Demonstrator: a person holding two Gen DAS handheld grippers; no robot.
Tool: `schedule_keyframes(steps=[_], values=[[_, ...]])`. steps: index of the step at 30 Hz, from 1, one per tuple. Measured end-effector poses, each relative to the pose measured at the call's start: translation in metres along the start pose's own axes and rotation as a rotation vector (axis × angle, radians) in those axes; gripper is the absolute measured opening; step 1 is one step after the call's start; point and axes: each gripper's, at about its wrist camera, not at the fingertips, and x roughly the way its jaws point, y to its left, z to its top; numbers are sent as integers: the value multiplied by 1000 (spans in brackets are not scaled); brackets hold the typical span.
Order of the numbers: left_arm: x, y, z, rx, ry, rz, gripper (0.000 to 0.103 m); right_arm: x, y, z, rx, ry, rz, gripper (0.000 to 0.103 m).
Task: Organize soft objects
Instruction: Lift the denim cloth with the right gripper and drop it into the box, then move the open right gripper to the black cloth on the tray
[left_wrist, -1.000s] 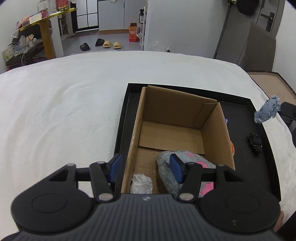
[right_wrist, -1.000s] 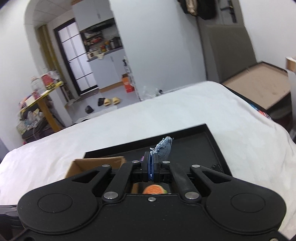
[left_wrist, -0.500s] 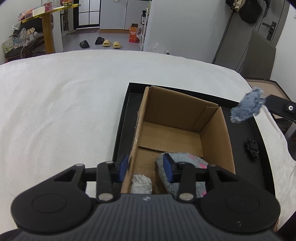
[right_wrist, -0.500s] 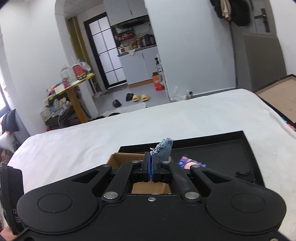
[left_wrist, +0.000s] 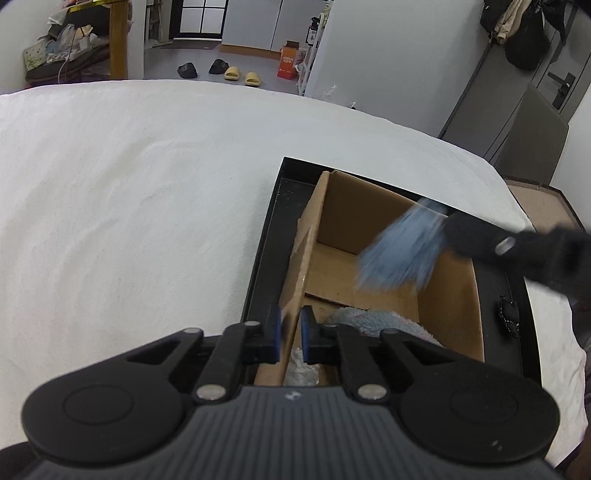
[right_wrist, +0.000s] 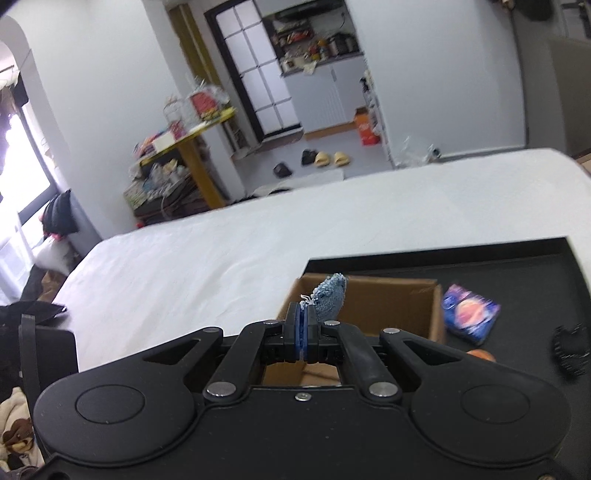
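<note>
Denim scrap (right_wrist: 330, 297) sits pinched in right jaws, blurred from left, whose jaws clamp cardboard box wall (left_wrist: 295, 295).

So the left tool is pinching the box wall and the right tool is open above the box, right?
Not quite. The right tool is shut on the denim scrap, as the right wrist view shows. The left tool does pinch the cardboard box wall.

Frayed blue denim scrap (right_wrist: 330, 297), matt corrugated cardboard box (left_wrist: 448, 306); fuzzy grey plush (left_wrist: 373, 320)
</note>
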Motion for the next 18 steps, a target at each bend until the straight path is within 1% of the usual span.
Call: schedule_keyframes(steps=[1,3,8,10,12,16,18], values=[[0,1,0,-3,1,-3,9,4,3,-3,-3,26,9,10],[0,2,1,-9,2,-10,9,10,7,-9,-7,55,-6,31],[2,5,-1,-19,4,-28,10,3,-3,-13,12,75,-27,33],[3,6,-1,-29,12,-28,11,-3,-7,-11,1,73,-43,38],[2,6,0,-31,11,-31,12,-9,-11,-8,-16,69,-67,45],[3,4,1,-26,9,-24,13,-18,-17,-7,-60,76,-113,52],[2,2,1,-17,4,-12,13,-22,-23,-6,-60,84,-123,57]])
